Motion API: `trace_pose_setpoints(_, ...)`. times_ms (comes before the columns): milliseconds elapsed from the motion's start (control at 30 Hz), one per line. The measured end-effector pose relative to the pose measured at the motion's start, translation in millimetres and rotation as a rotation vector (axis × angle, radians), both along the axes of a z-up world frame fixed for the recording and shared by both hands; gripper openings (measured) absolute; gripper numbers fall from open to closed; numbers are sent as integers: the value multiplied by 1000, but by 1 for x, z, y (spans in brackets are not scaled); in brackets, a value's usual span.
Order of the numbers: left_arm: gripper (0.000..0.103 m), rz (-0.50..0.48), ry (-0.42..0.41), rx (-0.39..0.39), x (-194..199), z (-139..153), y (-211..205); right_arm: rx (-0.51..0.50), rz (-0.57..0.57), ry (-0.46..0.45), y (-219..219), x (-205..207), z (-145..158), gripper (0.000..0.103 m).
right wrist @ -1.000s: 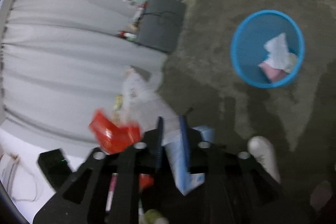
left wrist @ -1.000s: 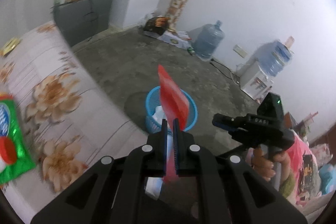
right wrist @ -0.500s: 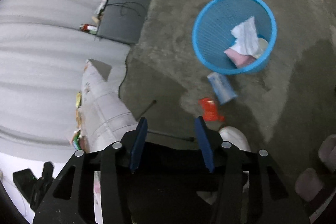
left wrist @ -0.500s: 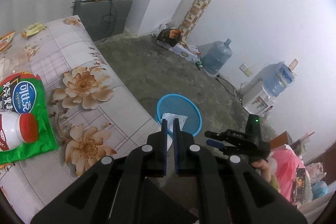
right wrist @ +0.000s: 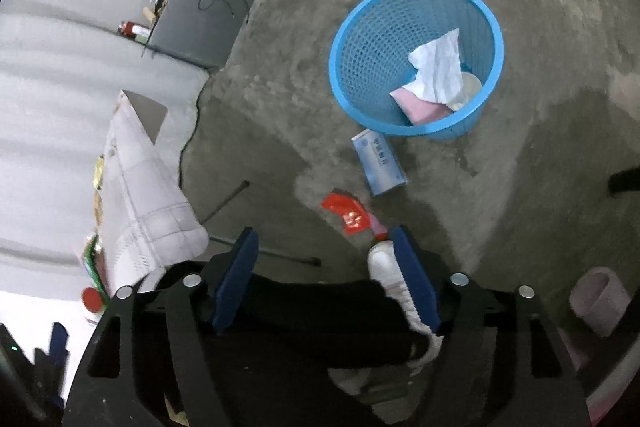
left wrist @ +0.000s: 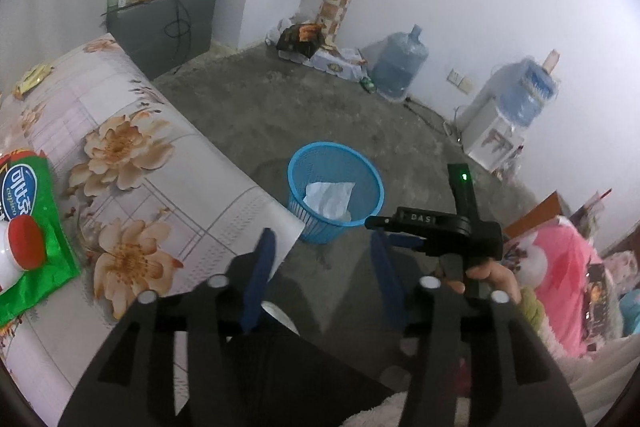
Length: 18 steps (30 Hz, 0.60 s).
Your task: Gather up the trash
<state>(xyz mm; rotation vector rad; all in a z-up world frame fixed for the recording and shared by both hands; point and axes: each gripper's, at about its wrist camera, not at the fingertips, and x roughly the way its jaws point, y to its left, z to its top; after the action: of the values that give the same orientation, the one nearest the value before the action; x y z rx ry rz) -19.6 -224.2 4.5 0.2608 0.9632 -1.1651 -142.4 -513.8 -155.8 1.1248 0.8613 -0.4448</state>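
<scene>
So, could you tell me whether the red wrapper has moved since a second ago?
Yes. The red wrapper left the left gripper and fell short of the blue basket, landing on the floor beside the blue box.

Left wrist view: looks forward and downward along its own jaws, from above the edge of the flower-patterned desk, across the concrete floor toward the far white wall. Right wrist view: points more steeply at the floor from above, with the blue basket near. Shared area: the basket, the floor around it, the desk and the grey cabinet at the wall.
</scene>
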Motion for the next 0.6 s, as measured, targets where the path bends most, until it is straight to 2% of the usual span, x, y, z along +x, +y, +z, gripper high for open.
trace_pose_setpoints(167, 70, 29, -51, 13, 1, 4, -3, 1, 24, 104, 3, 21, -43, 70)
trace_pose_setpoints(333, 80, 68, -89, -16, 16, 14, 4, 8, 125, 198, 14, 69, -104, 70)
trace_pose_setpoints(400, 86, 92, -112, -29, 25, 20, 7, -32, 173, 259, 19, 92, -127, 71)
trace_pose_setpoints(500, 94, 124, -138, -53, 39, 26, 13, -155, 274, 371, 26, 135, -164, 75)
trace_pose_setpoints(600, 97, 160, -164, -68, 52, 30, 18, -273, 360, 467, 32, 178, -205, 77)
